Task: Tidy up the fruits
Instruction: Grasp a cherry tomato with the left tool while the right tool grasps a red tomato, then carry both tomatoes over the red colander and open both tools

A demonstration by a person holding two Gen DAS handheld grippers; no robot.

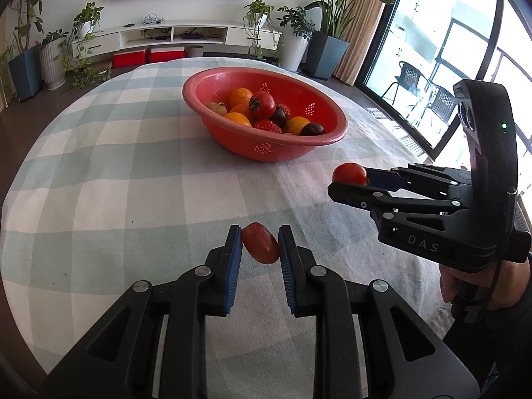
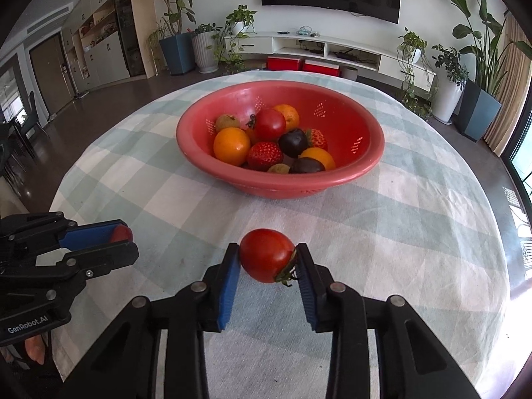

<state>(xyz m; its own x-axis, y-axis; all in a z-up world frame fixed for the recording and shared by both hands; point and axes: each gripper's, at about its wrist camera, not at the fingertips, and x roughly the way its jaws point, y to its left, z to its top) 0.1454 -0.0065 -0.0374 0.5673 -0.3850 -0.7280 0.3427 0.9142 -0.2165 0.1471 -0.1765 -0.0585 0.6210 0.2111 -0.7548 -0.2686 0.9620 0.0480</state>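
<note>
A red perforated bowl [image 1: 266, 148] stands mid-table and holds several fruits: oranges, strawberries, a tomato, dark round fruits. It also shows in the right wrist view [image 2: 279, 186]. My left gripper [image 1: 260, 246] is shut on a small oblong red fruit [image 1: 260, 247], held above the cloth in front of the bowl. My right gripper [image 2: 267, 256] is shut on a round red tomato [image 2: 266, 254] with a green stem, also in front of the bowl. The right gripper [image 1: 349, 179] shows at the right in the left wrist view, the left gripper [image 2: 121, 237] at the left in the right wrist view.
The table wears a pale green and white checked cloth [image 1: 116, 166]. Beyond its far edge are a white TV shelf [image 1: 166, 33], red boxes [image 1: 148, 56], potted plants [image 1: 53, 63] and glass doors [image 1: 442, 66] at the right.
</note>
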